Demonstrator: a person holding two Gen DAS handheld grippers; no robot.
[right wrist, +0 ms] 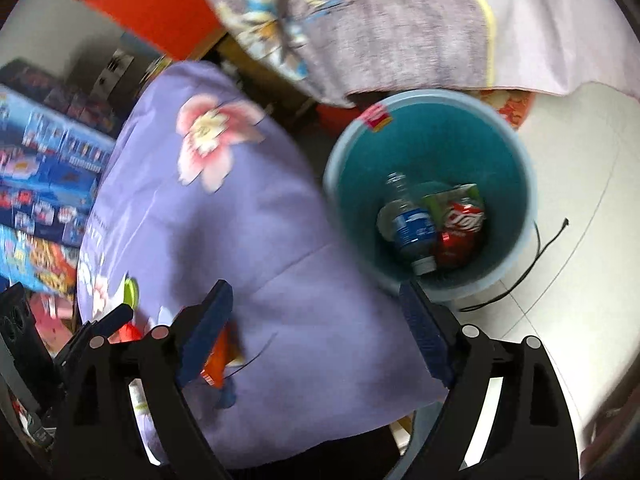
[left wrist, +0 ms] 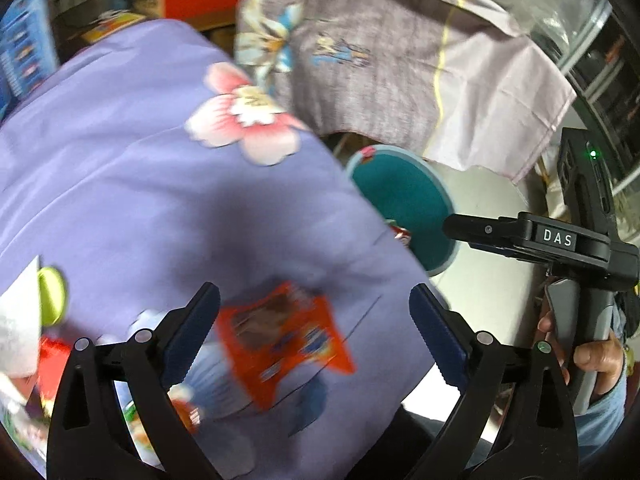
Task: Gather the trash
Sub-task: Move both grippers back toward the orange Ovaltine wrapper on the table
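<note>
Glossy plastic bucket [right wrist: 516, 148] (crinkly wrapper [left wrist: 280, 340])

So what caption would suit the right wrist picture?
Open right gripper above purple floral cloth, beside a bin holding bottle and can.

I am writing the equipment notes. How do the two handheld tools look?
Both the left tool and right tool have black plastic arms, round silver pivots and ribbed dark blue pads. The right tool's body shows white letters DAS and a green light.

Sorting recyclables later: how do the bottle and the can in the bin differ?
The bottle is clear plastic with a blue label; the can is red with white lettering. The bottle is longer, its white cap pointing toward the camera; the can looks shorter and dented. Both lie side by side at the bottom of the teal bin.
</note>
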